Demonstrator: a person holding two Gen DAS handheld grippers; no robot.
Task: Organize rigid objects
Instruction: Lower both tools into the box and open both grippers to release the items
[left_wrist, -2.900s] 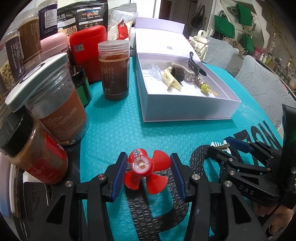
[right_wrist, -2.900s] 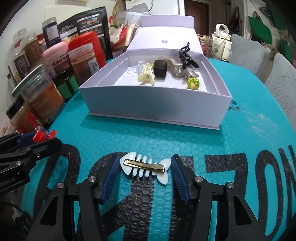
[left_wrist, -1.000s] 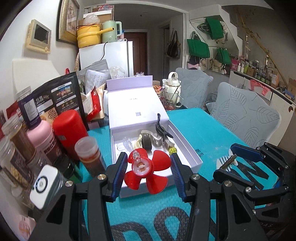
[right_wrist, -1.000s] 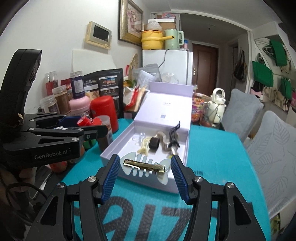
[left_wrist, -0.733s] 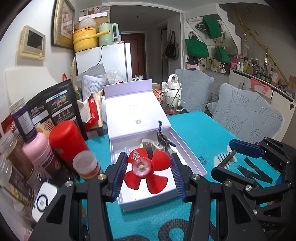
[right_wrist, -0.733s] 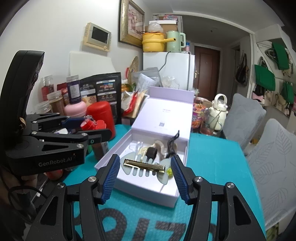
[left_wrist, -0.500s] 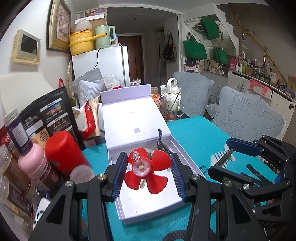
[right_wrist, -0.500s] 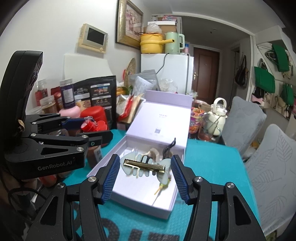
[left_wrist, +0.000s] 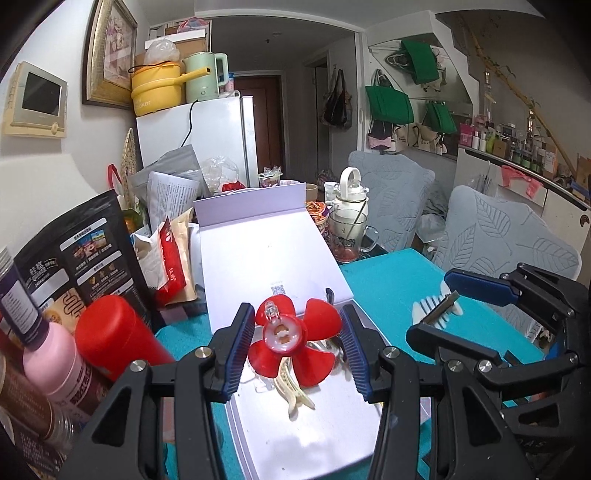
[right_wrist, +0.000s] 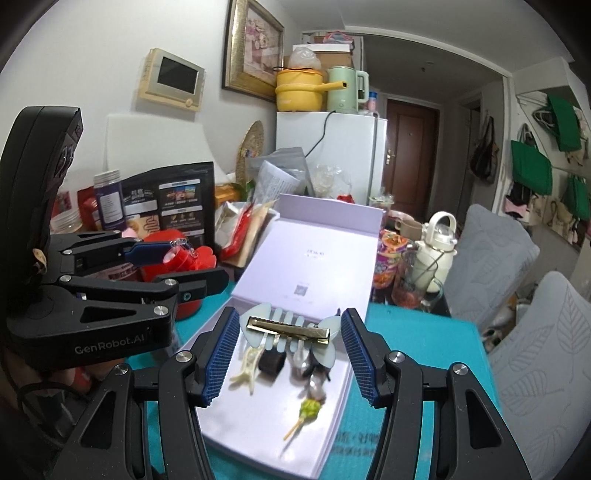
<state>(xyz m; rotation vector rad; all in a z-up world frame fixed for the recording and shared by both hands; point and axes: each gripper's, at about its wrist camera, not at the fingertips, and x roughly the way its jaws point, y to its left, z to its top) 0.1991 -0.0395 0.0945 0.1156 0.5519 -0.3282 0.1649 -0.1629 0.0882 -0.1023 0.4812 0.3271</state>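
Note:
A red flower-shaped hair clip (left_wrist: 282, 334) is pinched between the blue pads of my left gripper (left_wrist: 295, 332), held in the air above the open lilac box (left_wrist: 295, 435). My right gripper (right_wrist: 290, 326) is shut on a pale fishbone hair clip with a gold bar (right_wrist: 288, 328), also hovering over the box (right_wrist: 240, 417). On the box floor lie a cream claw clip (right_wrist: 245, 369), a brown clip (right_wrist: 272, 362) and a green-topped hairpin (right_wrist: 308, 410). Each gripper shows in the other's view: the right gripper (left_wrist: 439, 308) at the right, the left gripper (right_wrist: 177, 258) at the left.
The box lid (left_wrist: 266, 258) lies open behind the box. A red canister (left_wrist: 110, 339), a pink bottle (left_wrist: 55, 362), jars and a black pouch (left_wrist: 85, 258) crowd the left. A glass mug (left_wrist: 349, 229) and white kettle (left_wrist: 351, 199) stand behind. Teal mat (left_wrist: 388, 280) and grey chairs (left_wrist: 498, 240) are to the right.
Both grippers have travelled forward, each carrying its clip. The box has come closer and now lies under them. The jars have slid off to the left.

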